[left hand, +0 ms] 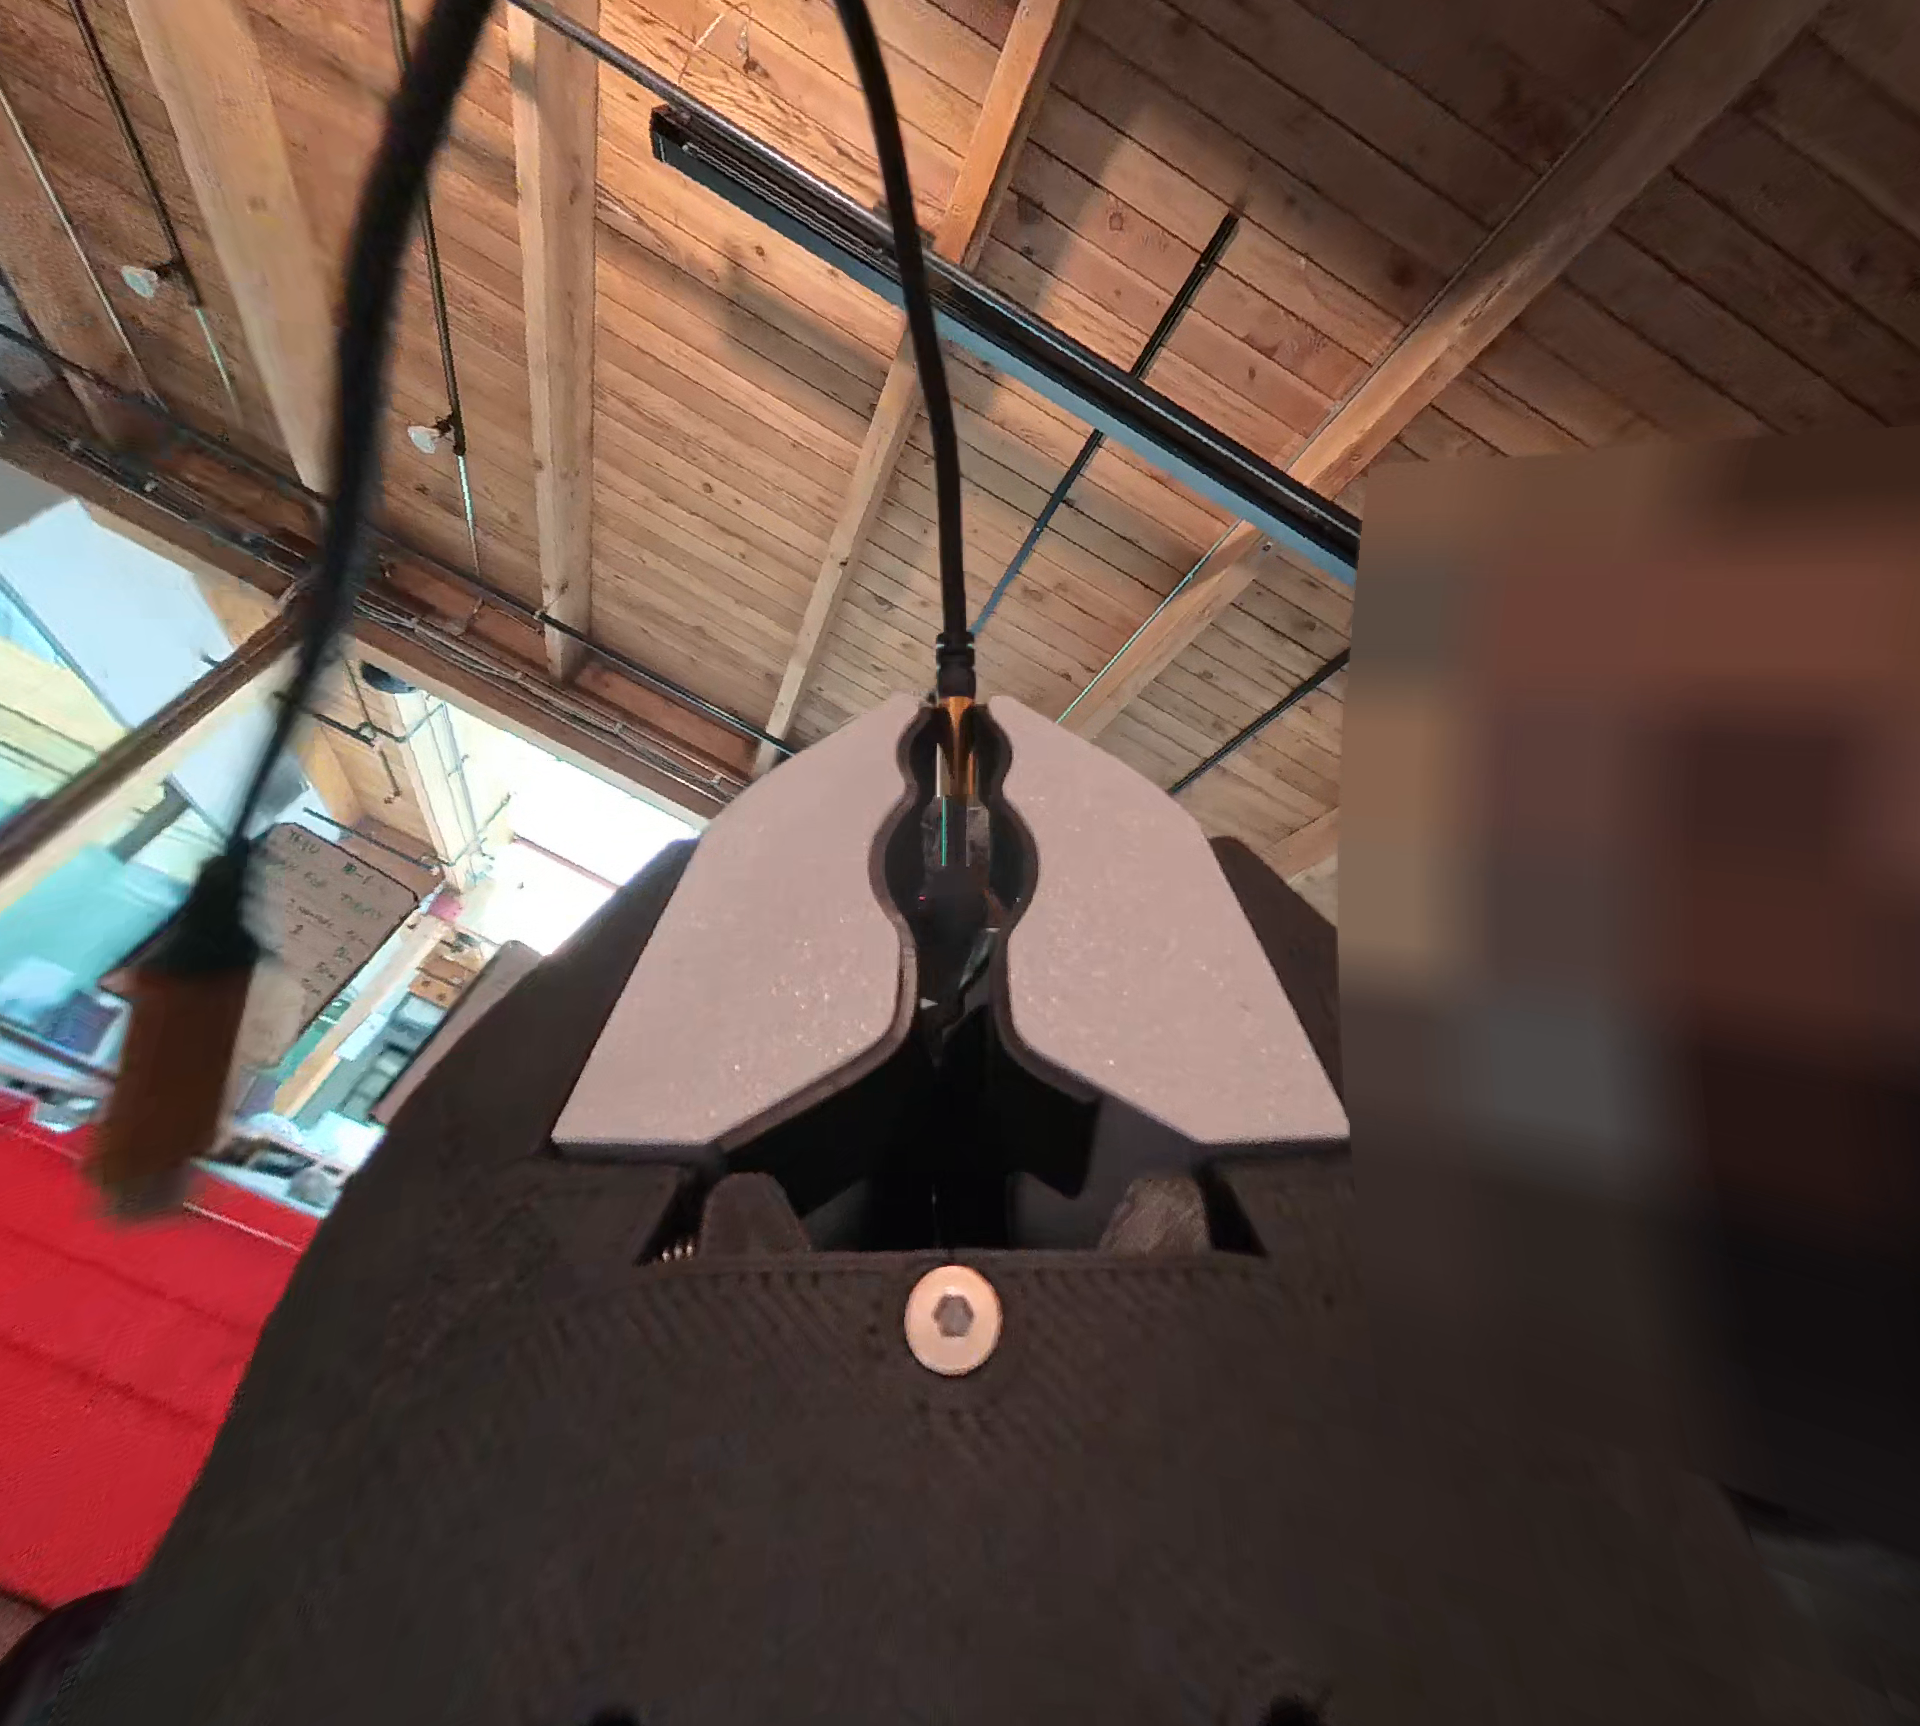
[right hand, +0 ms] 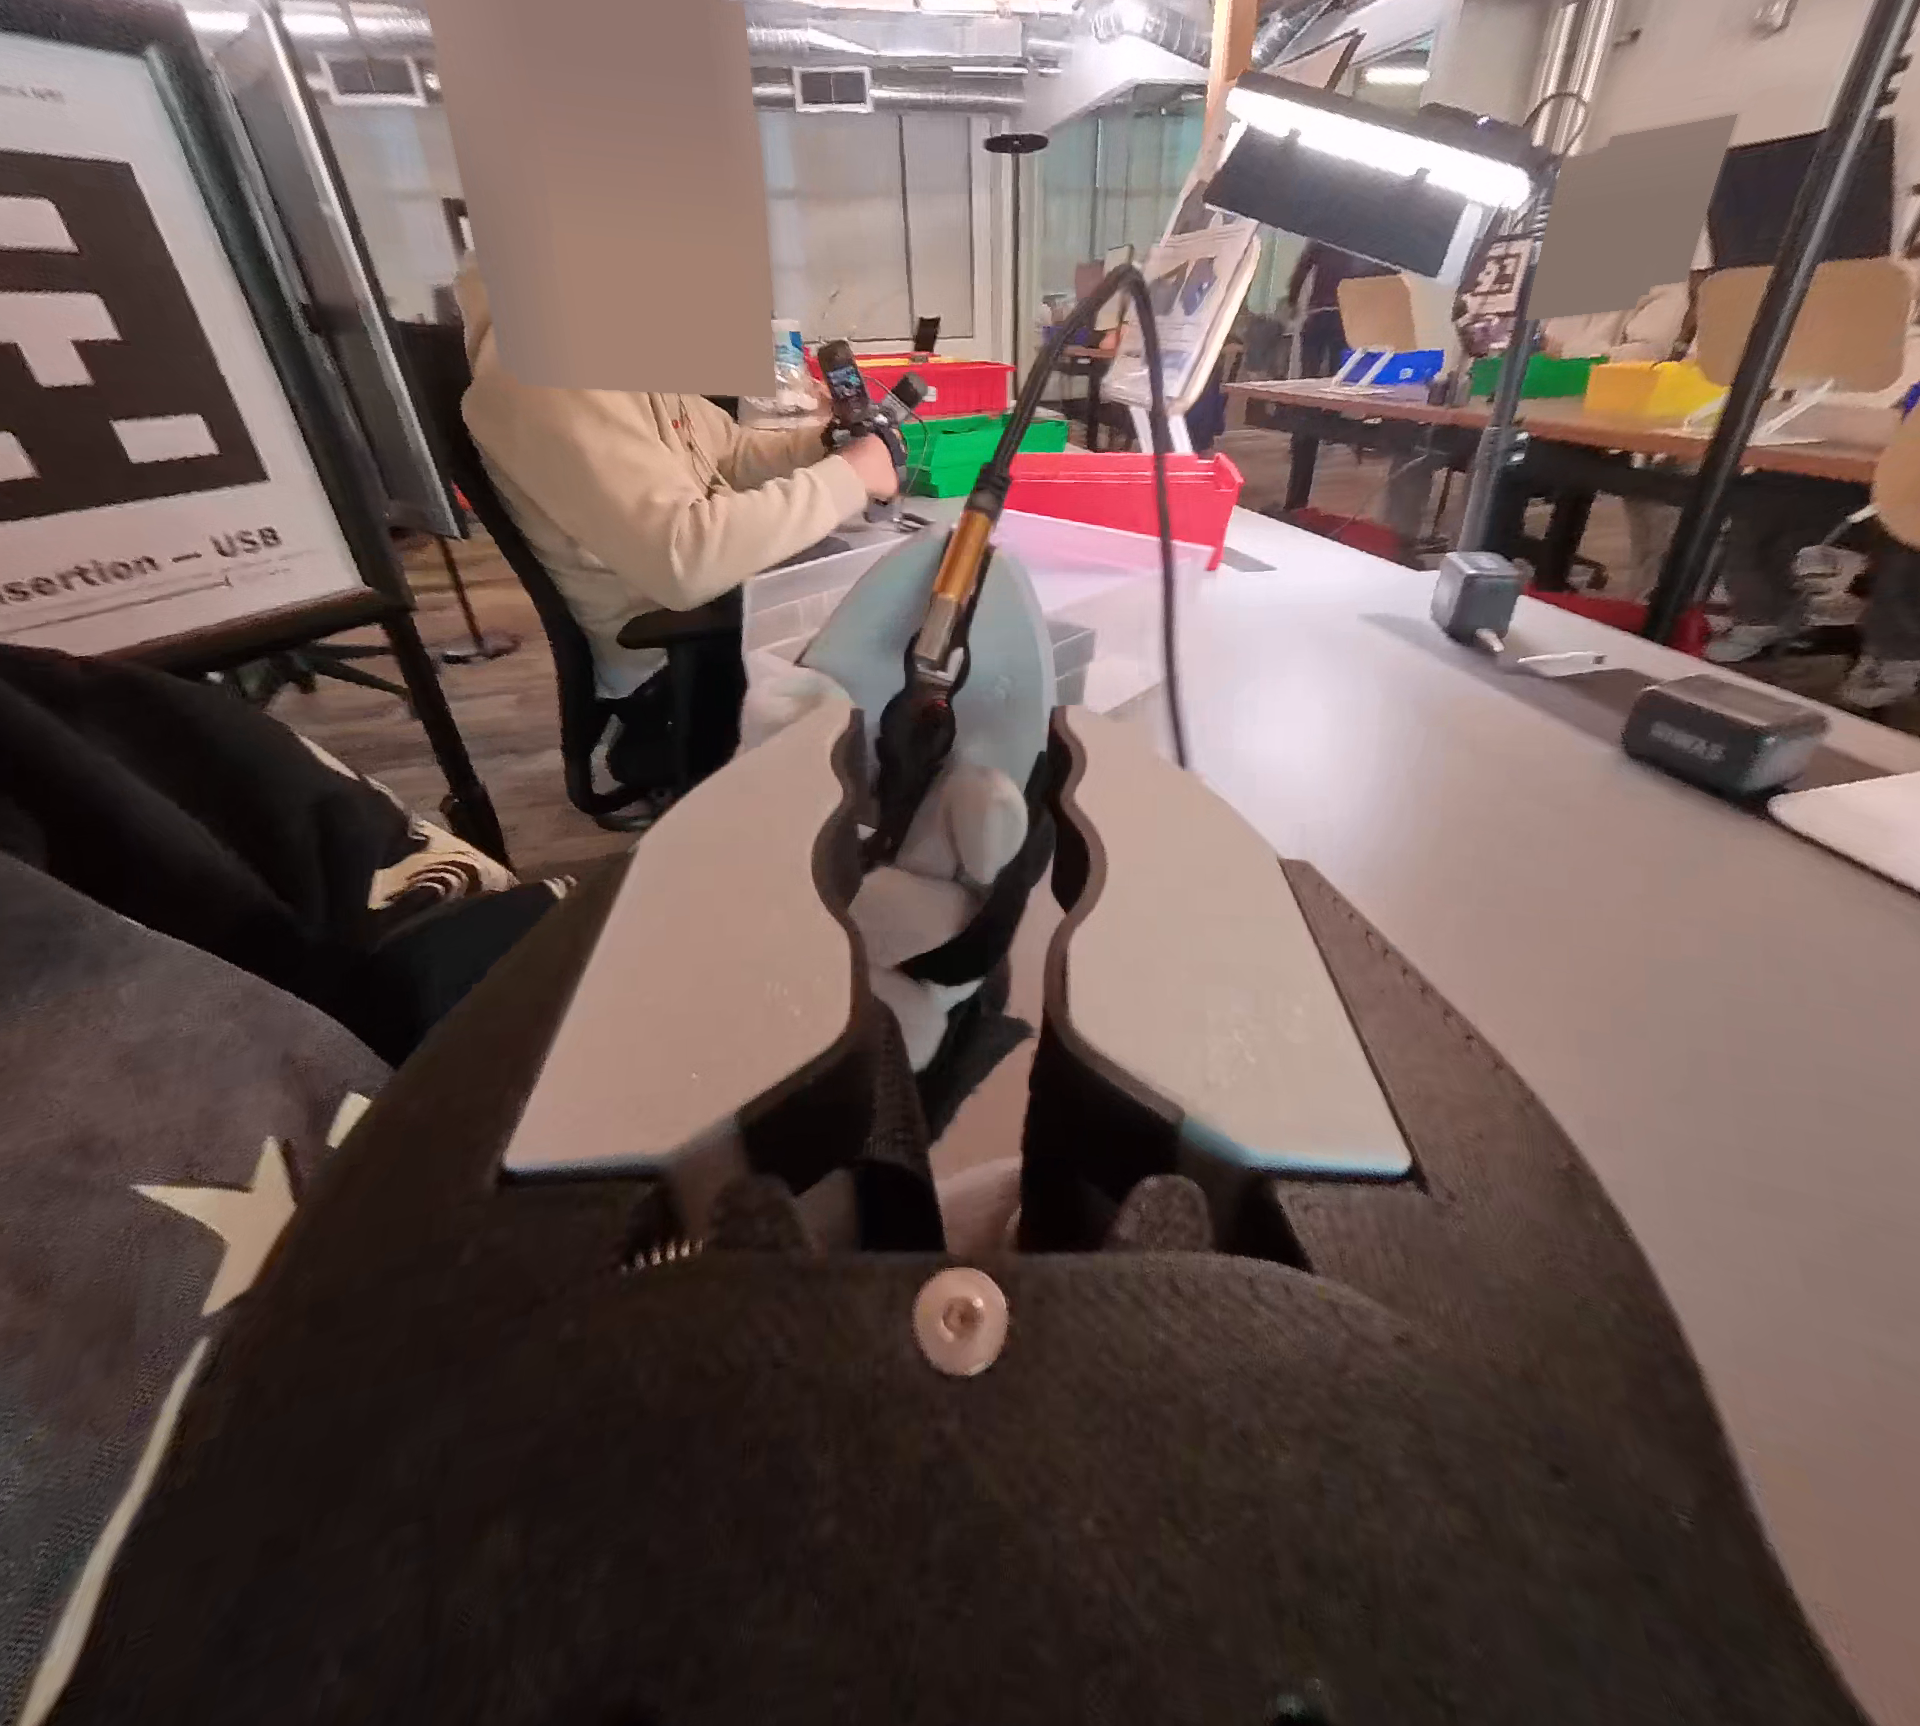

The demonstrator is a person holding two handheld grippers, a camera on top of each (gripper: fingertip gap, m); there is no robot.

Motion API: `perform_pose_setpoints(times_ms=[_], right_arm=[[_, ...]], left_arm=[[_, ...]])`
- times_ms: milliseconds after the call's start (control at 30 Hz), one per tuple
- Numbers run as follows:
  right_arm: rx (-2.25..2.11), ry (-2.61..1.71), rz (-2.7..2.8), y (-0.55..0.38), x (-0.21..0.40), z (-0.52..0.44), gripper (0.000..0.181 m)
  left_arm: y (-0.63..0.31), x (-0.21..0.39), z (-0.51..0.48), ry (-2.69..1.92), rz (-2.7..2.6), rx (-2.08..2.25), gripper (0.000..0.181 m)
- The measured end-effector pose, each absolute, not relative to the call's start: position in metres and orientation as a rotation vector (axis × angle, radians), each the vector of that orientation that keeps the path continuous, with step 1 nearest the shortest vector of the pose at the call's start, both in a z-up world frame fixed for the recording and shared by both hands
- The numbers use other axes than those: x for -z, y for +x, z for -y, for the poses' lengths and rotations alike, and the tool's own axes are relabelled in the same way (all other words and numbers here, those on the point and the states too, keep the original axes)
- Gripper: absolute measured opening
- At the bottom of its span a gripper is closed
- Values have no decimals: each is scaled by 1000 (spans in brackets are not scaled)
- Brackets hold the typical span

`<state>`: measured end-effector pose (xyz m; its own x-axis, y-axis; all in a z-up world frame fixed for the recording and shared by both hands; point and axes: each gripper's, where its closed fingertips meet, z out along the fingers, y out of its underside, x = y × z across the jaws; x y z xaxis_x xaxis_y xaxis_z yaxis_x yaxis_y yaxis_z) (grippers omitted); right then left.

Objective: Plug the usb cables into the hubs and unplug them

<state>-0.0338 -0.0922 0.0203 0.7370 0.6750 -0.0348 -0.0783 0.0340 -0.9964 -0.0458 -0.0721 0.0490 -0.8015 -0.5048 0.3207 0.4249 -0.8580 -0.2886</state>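
Observation:
My left gripper (left hand: 956, 712) points up at the ceiling and is shut on the gold plug (left hand: 954, 746) of a black usb cable (left hand: 914, 305). The cable arcs over to the left, and its other brown plug (left hand: 166, 1084) dangles free and blurred. In the right wrist view the left gripper (right hand: 935, 627) stands just ahead, holding the same gold plug (right hand: 961, 554), and the cable (right hand: 1158, 481) drops to the table. My right gripper (right hand: 951, 726) is open, its jaws apart just behind the left one, clamping nothing. A dark grey hub-like box (right hand: 1725, 731) and a small grey block (right hand: 1475, 596) sit at the table's right.
The white table (right hand: 1455, 897) stretches ahead and right. A red bin (right hand: 1122, 492) stands at the back. A seated person in a beige top (right hand: 644, 481) is on the left, by a marker board on an easel (right hand: 135, 326). A lamp (right hand: 1371, 159) hangs over the right. My two grippers' fingertips are within a few centimetres of each other.

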Motion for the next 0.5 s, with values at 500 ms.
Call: perform_pose_setpoints(times_ms=[500], right_arm=[[-839,-1296,597,-40,-35,112,4]], left_arm=[[-41,-49,113,-430,-652,2370,15]])
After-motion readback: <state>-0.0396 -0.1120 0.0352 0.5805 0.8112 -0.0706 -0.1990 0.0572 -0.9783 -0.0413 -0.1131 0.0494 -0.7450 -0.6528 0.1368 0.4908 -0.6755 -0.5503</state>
